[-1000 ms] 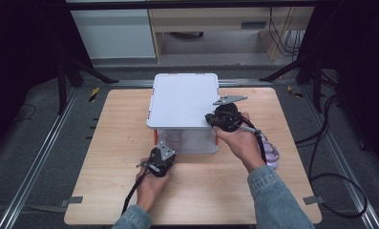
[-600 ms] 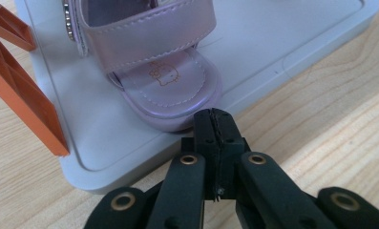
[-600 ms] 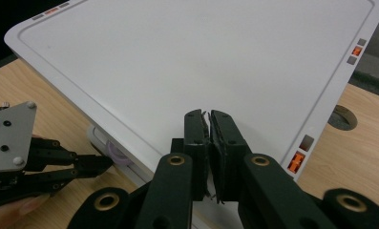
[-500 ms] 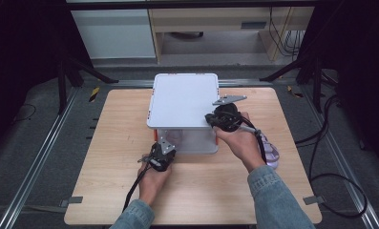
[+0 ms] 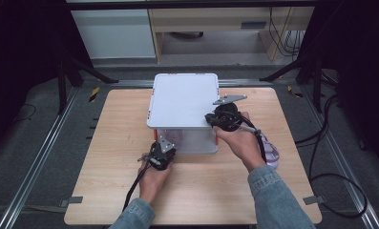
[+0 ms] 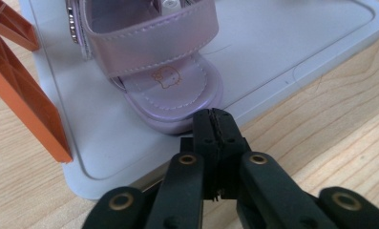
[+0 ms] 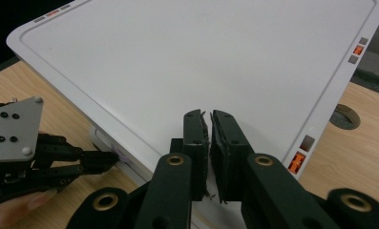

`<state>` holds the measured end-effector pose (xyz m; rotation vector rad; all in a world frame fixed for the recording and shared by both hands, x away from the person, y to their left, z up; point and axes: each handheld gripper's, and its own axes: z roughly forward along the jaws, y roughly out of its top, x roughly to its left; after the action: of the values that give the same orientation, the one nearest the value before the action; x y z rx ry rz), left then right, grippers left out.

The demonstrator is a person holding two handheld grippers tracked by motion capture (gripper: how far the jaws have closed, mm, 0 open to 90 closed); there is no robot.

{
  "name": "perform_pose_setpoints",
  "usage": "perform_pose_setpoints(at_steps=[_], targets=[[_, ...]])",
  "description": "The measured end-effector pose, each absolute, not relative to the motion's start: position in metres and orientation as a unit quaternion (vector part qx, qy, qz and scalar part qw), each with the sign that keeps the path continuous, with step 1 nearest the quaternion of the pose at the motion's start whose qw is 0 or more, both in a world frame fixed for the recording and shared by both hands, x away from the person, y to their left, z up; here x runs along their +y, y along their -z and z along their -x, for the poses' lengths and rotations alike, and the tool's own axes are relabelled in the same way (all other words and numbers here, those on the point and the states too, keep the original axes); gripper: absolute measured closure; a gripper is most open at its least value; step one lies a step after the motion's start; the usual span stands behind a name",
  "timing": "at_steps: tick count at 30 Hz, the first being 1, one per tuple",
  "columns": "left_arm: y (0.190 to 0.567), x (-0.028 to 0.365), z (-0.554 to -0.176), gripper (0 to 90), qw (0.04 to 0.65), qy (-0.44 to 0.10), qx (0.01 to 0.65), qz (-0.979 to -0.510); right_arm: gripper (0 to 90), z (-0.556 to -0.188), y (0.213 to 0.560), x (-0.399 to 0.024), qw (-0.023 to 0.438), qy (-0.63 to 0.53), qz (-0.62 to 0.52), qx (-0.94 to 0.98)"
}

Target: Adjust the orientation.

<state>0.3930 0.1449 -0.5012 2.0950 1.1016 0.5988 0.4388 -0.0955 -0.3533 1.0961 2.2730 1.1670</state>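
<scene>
The lilac sandal (image 6: pixel 168 81) lies on the white floor of the storage box (image 5: pixel 192 139), under the lid (image 5: pixel 183 100), toe toward the person. The left tongs (image 6: pixel 215 117) are low at the front of the box, jaws together, tips right at the toe's sole edge. I see no part of the sandal between them. The right tongs (image 7: pixel 210 117) sit over the lid's near right corner. Their jaws are all but together and have just eased apart to a thin slit, with nothing in it.

The likeliest slip is at the toe. Closed tips can only nudge, so a forward push would probably drive the sandal deeper under the lid, or skid off the rounded sole onto the floor of the box. To take hold, the jaws would have to spread first, and there looks to be little room for that beneath the lid's rim.

The lid is the second worry — weight from the right tongs on one corner could tilt or shift it, or slide the whole box across the surface (image 5: pixel 120 143). The orange latch (image 6: pixel 20 100) beside the sandal could also catch a strap on the way out.

A second sandal (image 5: pixel 269 151) lies just beside the right wrist, near the surface's edge — a sweep of that forearm or its cable might knock it off.
</scene>
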Motion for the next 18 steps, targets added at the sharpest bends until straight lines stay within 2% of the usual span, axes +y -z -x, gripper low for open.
perform_pose_setpoints(at_steps=[5, 11, 15, 18], targets=[[0.496, 0.148, -0.385, 81.0, 0.352, -0.231, 0.424, -0.802, 76.5, -0.439, 0.352, -0.098, 0.179, -0.425, -0.387, 0.799], [0.493, 0.158, -0.37, 56.6, 0.356, -0.232, 0.426, -0.799, 70.5, -0.429, 0.34, -0.115, 0.188, -0.447, -0.394, 0.781], [0.491, 0.167, -0.362, 43.5, 0.364, -0.225, 0.434, -0.793, 68.7, -0.415, 0.332, -0.136, 0.196, -0.465, -0.401, 0.764], [0.487, 0.173, -0.359, 36.9, 0.37, -0.227, 0.43, -0.792, 67.3, -0.405, 0.332, -0.152, 0.2, -0.473, -0.409, 0.755]])
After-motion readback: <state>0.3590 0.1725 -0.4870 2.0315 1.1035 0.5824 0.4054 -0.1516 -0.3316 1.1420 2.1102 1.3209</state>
